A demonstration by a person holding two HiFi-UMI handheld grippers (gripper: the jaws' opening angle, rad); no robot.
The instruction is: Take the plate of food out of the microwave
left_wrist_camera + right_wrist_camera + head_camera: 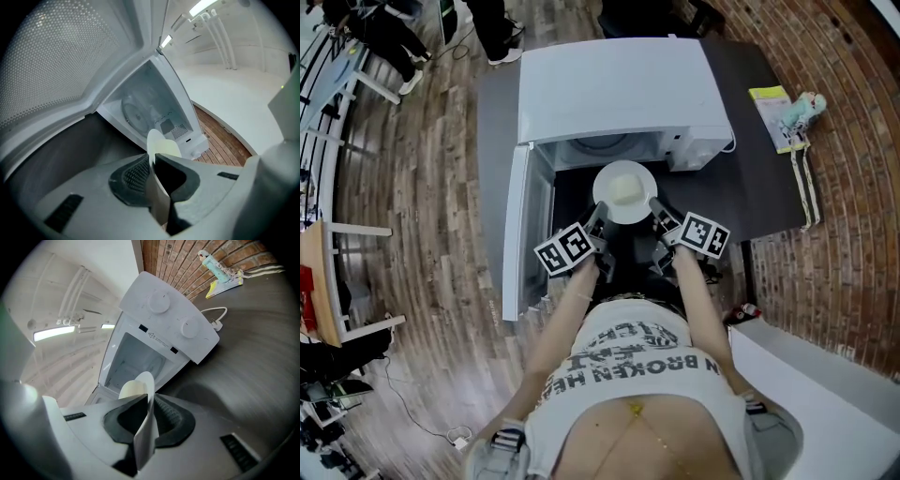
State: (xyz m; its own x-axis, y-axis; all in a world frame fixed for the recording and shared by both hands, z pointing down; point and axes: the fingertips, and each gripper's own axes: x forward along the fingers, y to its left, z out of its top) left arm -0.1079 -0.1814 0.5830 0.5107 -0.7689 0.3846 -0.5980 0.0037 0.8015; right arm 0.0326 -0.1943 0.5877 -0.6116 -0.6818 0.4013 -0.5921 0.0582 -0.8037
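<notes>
A white plate [624,192] with pale yellow food on it hangs just in front of the open white microwave [614,92], over the dark table. My left gripper [598,217] is shut on the plate's near left rim and my right gripper [656,208] is shut on its near right rim. In the left gripper view the plate [159,149] stands edge-on between the dark pads, with the empty microwave cavity [140,110] behind. The right gripper view shows the plate [140,394] pinched the same way, below the microwave's two dials [159,301].
The microwave door [525,230] swings open to the left of the plate. A yellow pad with a small toy [783,117] lies at the table's far right, near a white cable [215,317]. A brick wall runs on the right, and a white counter [825,394] stands at lower right.
</notes>
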